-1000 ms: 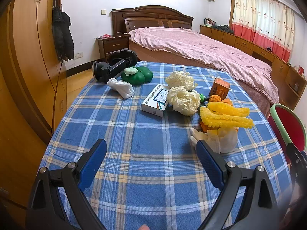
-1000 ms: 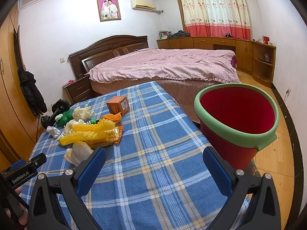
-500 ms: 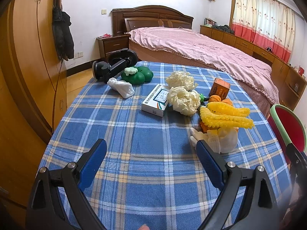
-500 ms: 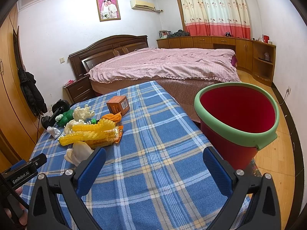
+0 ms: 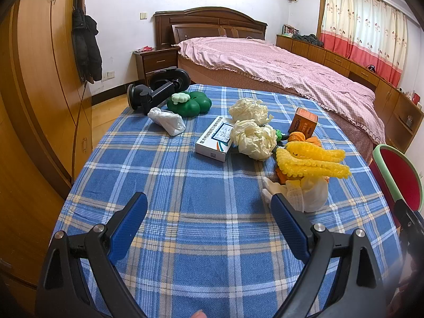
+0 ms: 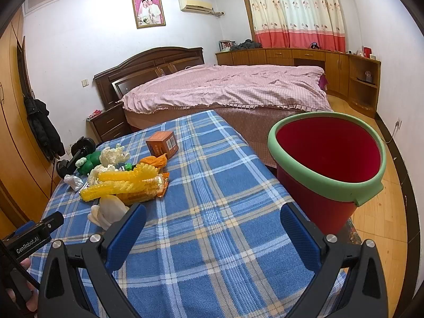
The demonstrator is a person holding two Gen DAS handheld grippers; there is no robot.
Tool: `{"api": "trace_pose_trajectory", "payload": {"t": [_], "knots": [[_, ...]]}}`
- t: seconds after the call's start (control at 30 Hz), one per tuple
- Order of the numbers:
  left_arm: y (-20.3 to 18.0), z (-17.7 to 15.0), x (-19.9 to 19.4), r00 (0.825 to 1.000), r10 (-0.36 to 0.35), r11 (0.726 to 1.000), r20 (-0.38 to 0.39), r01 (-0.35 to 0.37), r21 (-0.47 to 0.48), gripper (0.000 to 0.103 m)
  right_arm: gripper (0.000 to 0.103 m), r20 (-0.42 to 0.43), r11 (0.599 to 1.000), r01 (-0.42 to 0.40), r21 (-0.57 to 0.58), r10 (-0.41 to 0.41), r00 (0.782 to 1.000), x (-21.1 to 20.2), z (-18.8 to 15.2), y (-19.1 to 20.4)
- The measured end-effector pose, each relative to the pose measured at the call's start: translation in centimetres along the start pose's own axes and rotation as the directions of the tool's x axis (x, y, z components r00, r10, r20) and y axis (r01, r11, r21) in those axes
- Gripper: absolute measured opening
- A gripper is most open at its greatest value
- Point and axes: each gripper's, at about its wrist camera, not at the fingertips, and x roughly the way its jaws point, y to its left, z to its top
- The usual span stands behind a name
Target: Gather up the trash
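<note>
Looking along the left tool (image 5: 209, 212): blue pads spread wide, nothing between them, poised low over the plaid table (image 5: 159, 185). Ahead, counted: two crumpled paper balls (image 5: 253, 139), cream and wrinkled, one behind the other; one white medicine box (image 5: 216, 139) lying flat just left of the nearer ball; one white wad (image 5: 167, 121) farther left; one small orange carton (image 5: 303, 124) upright toward the far right; two yellow bumpy strips (image 5: 312, 160) stacked over an orange wrapper; one white glove-like bundle (image 5: 304, 194) touching the right pad's tip. One green clover-shaped toy (image 5: 192, 103) and one black holder (image 5: 155, 92) at the far edge. One slice of red bucket (image 5: 397, 177) at the right margin

Looking along the right tool (image 6: 212, 220): pads likewise wide apart, gripping nothing. One red bucket (image 6: 328, 159) with a green rim standing beside the table's right edge, just beyond the right pad. Same trash clustered far left; white bundle (image 6: 108, 210) next to the left pad; orange carton (image 6: 162, 144) farther back
</note>
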Motion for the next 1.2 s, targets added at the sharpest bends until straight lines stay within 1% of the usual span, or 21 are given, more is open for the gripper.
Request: {"api": "trace_pose_trajectory", "payload": {"t": [1.2], "knots": [[0.22, -0.09, 0.33, 1.000, 0.004, 1.000, -0.007, -0.004, -0.002, 0.094, 0.103, -0.006, 1.000, 0.002, 0.005, -0.002, 1.000, 0.03, -0.02, -0.06]]}}
